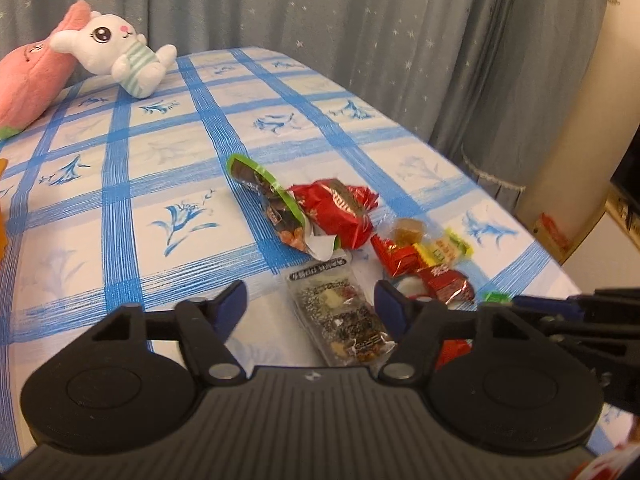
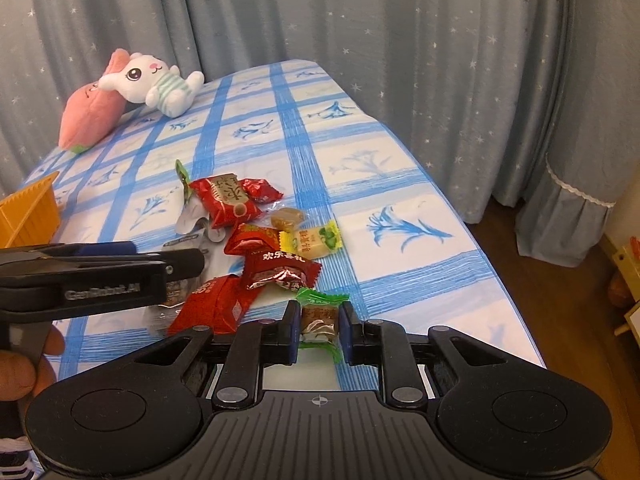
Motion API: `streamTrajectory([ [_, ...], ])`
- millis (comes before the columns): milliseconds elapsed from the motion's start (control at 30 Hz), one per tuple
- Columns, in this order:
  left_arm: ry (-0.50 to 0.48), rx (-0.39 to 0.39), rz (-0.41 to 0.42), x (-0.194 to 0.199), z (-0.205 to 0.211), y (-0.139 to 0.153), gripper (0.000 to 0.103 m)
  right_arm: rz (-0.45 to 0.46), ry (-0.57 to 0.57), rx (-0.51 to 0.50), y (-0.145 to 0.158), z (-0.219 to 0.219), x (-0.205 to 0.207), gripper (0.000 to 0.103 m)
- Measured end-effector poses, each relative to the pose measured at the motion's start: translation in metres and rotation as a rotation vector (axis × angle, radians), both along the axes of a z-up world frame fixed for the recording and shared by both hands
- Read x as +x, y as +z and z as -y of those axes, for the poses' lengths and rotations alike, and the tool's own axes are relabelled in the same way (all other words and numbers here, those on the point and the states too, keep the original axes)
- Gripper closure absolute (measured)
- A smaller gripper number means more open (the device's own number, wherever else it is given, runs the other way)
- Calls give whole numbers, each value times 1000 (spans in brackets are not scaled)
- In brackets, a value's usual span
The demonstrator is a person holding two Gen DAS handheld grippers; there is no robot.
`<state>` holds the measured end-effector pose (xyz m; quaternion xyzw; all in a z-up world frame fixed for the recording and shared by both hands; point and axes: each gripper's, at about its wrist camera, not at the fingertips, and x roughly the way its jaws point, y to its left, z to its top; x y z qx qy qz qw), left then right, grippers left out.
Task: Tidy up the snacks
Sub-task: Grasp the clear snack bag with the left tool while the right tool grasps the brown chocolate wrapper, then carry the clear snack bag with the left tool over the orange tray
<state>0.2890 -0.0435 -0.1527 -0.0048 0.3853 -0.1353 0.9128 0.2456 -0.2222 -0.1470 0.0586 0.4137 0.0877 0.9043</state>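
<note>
A pile of snacks lies on the blue-checked table [image 1: 120,208]: a green-edged nut packet [image 1: 276,208], a big red packet [image 1: 340,208], small red candies [image 1: 448,280] and a yellow candy [image 1: 444,248]. My left gripper [image 1: 310,304] is open, its fingers either side of a clear mixed-nut bar [image 1: 340,312] that lies on the table. My right gripper [image 2: 319,320] is shut on a green-wrapped candy [image 2: 320,316] near the front of the pile. The left gripper also shows in the right wrist view [image 2: 120,268], over the snacks.
An orange basket [image 2: 30,212] stands at the left edge of the table. A white bunny plush [image 2: 156,84] and a pink plush [image 2: 90,120] lie at the far end. Grey star curtains hang behind. The floor drops away at the right.
</note>
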Motion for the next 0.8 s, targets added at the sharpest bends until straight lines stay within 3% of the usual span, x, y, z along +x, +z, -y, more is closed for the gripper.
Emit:
streamTrajectory([
  [133,-30,56,4,-7,1,2,49,-1,0,3,1,0,0,83],
  [267,-71,107,3,-18,-5,2,51,1,-2,9,1,-1,-1,82],
  [467,-117,107,14,-16,-3,-5,53,5,0,17,4,-2,-2,82],
  [533,-132,112,22,-16,-1,-7,66,5,-1,20,4,-3,-2,83],
  [800,-90,106,26,-26,-4,-3,69,19,-11,30,8,-2,-4,83],
])
